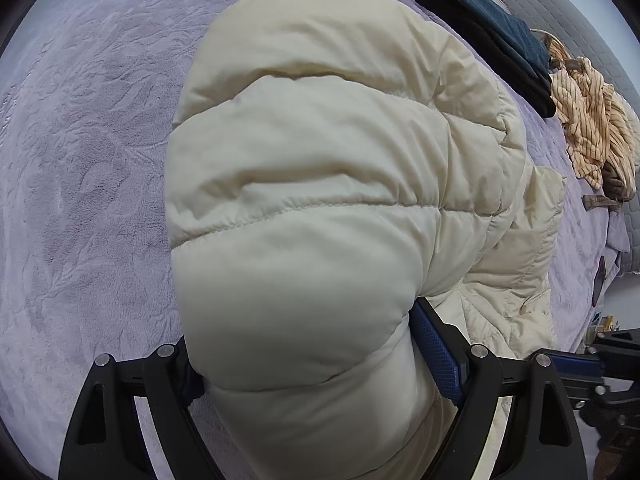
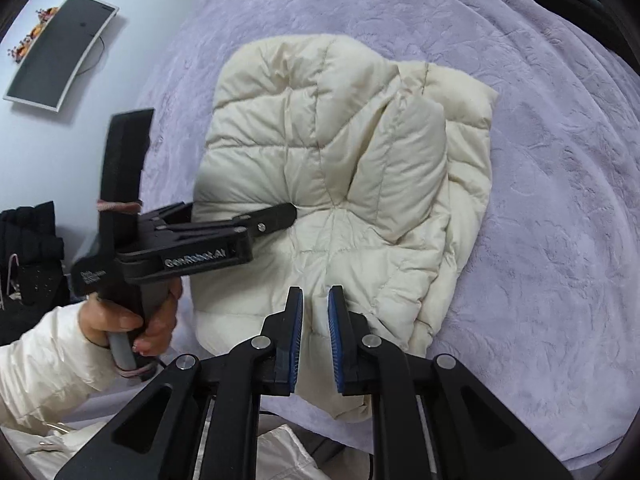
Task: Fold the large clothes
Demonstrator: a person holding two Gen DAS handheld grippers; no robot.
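Mid-fold: my left gripper point(image 1: 320, 364) clamped a thick fold of the cream puffer jacket point(image 2: 340, 184) on the bed point(image 2: 560, 200); my right gripper point(image 2: 315, 308) hung narrowed, empty. Next: regrasp, fold over.

Cream quilted jacket point(image 2: 340, 184); lilac embossed blanket point(image 2: 560, 200); tan striped garment point(image 1: 592, 128); navy garment point(image 1: 492, 20).
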